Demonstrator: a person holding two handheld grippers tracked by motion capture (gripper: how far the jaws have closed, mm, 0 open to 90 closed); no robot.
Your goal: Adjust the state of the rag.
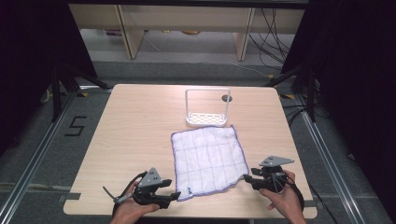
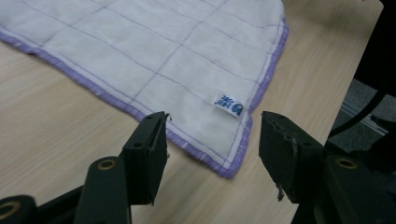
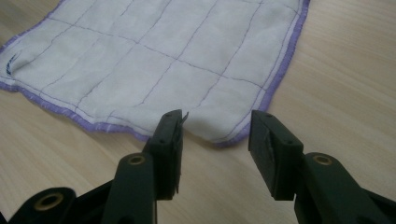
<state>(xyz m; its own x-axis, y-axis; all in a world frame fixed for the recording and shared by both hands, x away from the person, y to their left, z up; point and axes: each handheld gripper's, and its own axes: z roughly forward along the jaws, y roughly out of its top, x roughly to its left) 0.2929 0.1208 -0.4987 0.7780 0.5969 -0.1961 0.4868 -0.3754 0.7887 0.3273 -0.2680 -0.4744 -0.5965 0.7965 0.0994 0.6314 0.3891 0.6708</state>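
- Cloth: white with purple grid and purple hem, spread flat on the bench, in the near half and slightly right of centre. Roughly square, so no real long axis; it sits a little skewed to the bench edges.
- White rack stands upright just past the cloth's far edge, towards the far edge of the bench. Nothing on it.
- Left tool: open, holding nothing, low over the bench near the near edge. In the left gripper view the near-left cloth corner, the one with the small blue-printed label, lies straight ahead between the two jaws, not yet between the pads.
- Right tool: open, holding nothing. In the right gripper view the near-right cloth corner lies dead ahead in the gap between the jaws, hem lifted in a slight ripple there.
- Key relation: each tool faces its own near corner, cloth lying forward and inward of both. The right one looks marginally closer to its corner; the left one is just short.
- Judgement: a short advance and closing on each corner would give a two-point hold for lifting or folding away from the near edge.
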